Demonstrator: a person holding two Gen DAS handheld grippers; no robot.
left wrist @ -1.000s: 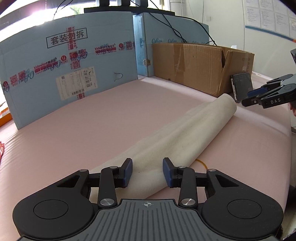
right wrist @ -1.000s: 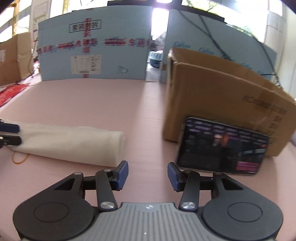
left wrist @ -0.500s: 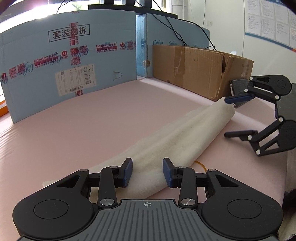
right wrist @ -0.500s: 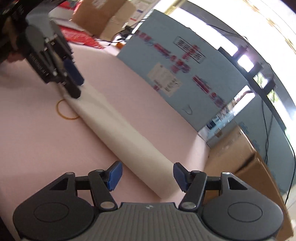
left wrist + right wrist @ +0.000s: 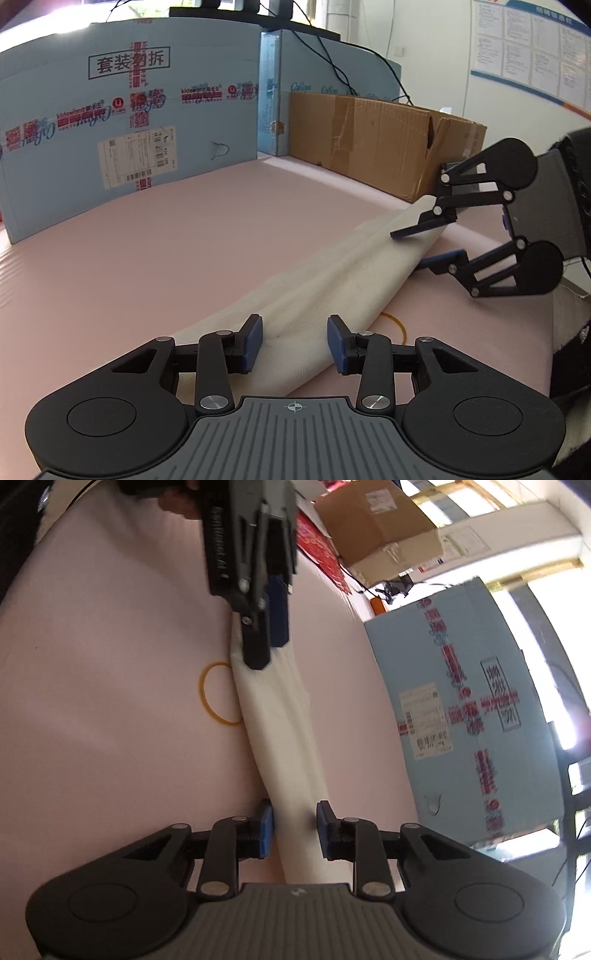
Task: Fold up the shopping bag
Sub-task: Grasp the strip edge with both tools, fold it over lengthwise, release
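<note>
The shopping bag (image 5: 332,280) is cream cloth rolled into a long tube lying across the pink table mat (image 5: 147,258). My left gripper (image 5: 295,343) straddles its near end. Its jaws are opening, and the roll lies between the blue pads (image 5: 253,343) without being squeezed. My right gripper (image 5: 406,248), turned on its side, is at the far end with one finger above the cloth and one below. In the right wrist view its jaws (image 5: 294,827) are closing, and both pads touch the bag (image 5: 280,731). The left gripper (image 5: 266,646) shows at the other end.
A yellow rubber band (image 5: 218,694) lies on the mat beside the roll, partly under it. Blue cardboard panels (image 5: 129,110) and a brown box (image 5: 369,140) wall off the back of the table. A person's hand (image 5: 177,502) holds the left gripper.
My right gripper rolled onto its side, swung from facing the brown box to the bag's far end and narrowed its jaws onto it. The left gripper stayed put and its jaws widened slightly.
</note>
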